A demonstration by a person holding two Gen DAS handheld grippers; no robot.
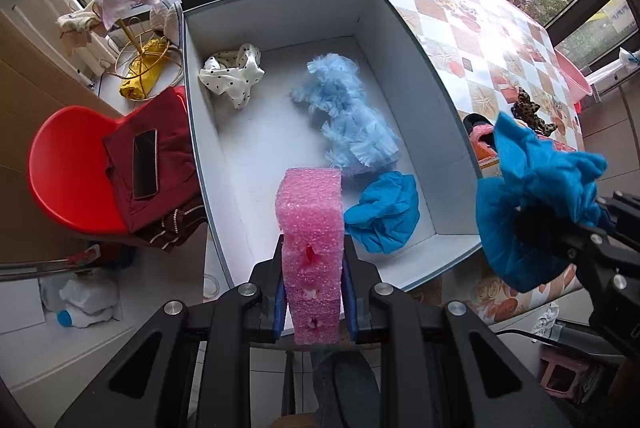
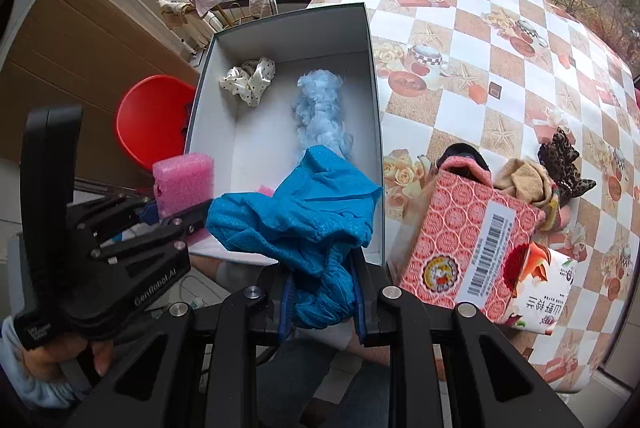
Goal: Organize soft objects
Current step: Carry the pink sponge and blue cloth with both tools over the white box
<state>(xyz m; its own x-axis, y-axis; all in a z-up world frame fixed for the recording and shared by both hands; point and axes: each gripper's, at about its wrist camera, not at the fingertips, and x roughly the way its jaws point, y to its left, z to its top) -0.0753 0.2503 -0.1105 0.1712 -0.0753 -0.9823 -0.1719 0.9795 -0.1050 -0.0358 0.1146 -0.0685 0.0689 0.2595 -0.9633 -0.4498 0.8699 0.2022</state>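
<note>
We see the left tool pointing steeply down, its two blue-padded fingers clamped on a pink foam block that stands upright between them. Just beyond this tool lies the open white box on the tabletop, which is covered in a checkered cloth. Inside the box, straight ahead of the left tool, lies a fluffy light-blue piece; further off to its left sits a white polka-dot cloth, and just to the right of the foam block rests a crumpled blue cloth.

The right tool also points downward, and its fingers pinch a second blue cloth, which bunches up over the near end of the box. To the right of this tool a pink patterned carton leans on the tabletop with socks and other soft things spilling from its far end, a leopard-print piece beyond them. To the left of the right tool we see the other tool with its foam block, gripped by a hand in a pale sleeve. A red chair stands left of the box, off the tabletop.
</note>
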